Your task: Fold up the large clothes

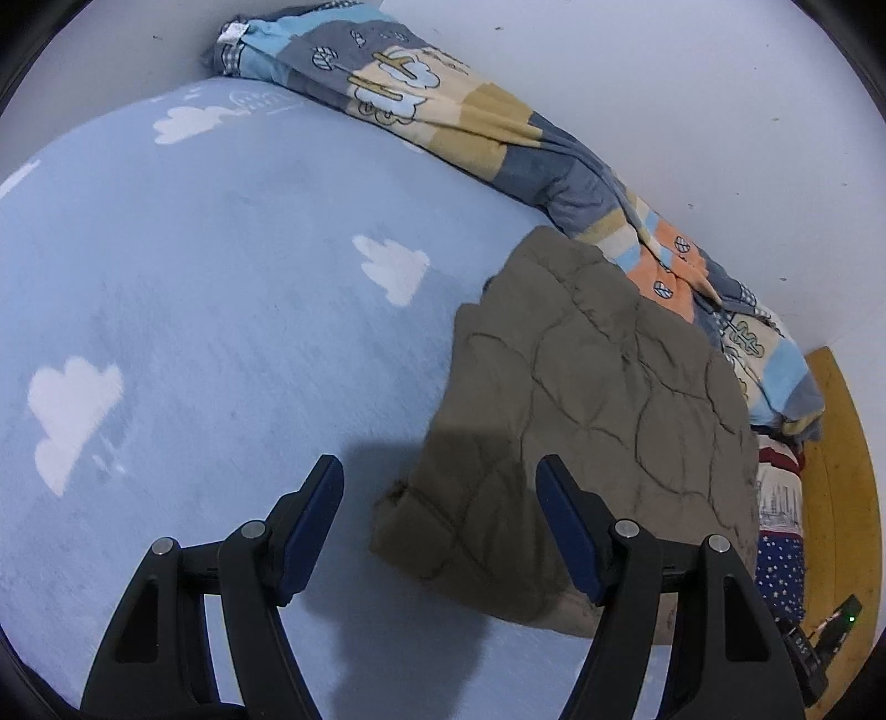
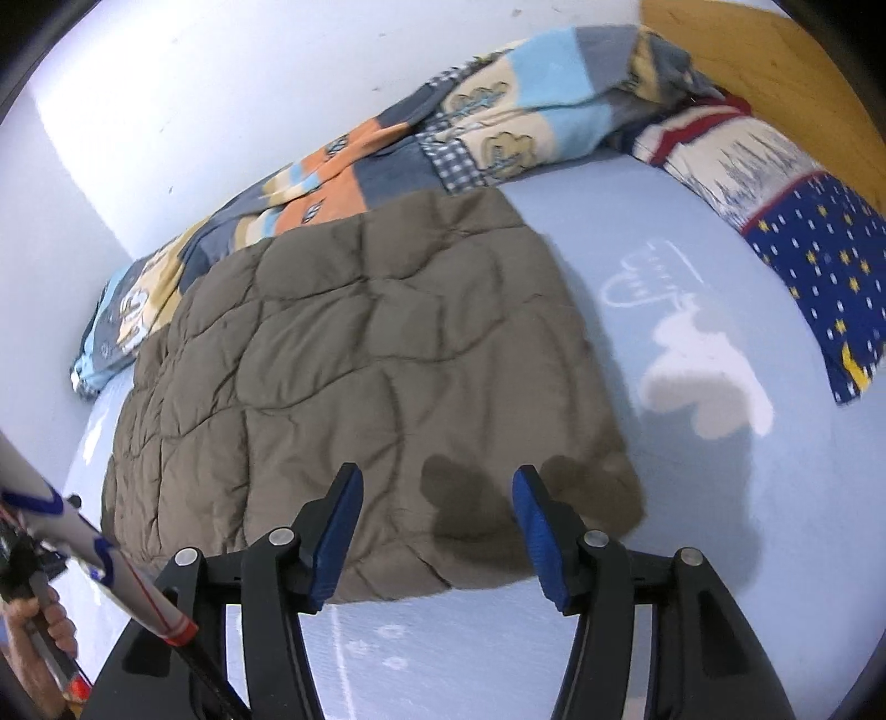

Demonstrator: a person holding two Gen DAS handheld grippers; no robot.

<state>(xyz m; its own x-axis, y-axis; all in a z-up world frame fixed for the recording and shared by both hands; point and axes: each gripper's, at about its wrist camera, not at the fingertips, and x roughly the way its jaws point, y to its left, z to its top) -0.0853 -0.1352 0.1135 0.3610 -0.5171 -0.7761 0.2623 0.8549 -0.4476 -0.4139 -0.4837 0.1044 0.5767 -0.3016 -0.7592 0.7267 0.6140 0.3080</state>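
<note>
A brown quilted garment (image 2: 354, 354) lies folded into a thick rectangle on a light-blue bed sheet (image 1: 221, 277) with white clouds. In the left wrist view the same garment (image 1: 598, 421) lies right of centre. My left gripper (image 1: 440, 468) hovers open above its near-left corner, nothing between the fingers. My right gripper (image 2: 437, 479) hangs open over the garment's near edge, its shadow falling on the fabric, nothing gripped.
A patchwork blanket (image 1: 454, 105) is bunched along the white wall behind the garment. A starry blue pillow (image 2: 803, 232) lies at the bed's head by a wooden board (image 2: 764, 50). A person's hand (image 2: 39, 626) shows at the lower left of the right wrist view.
</note>
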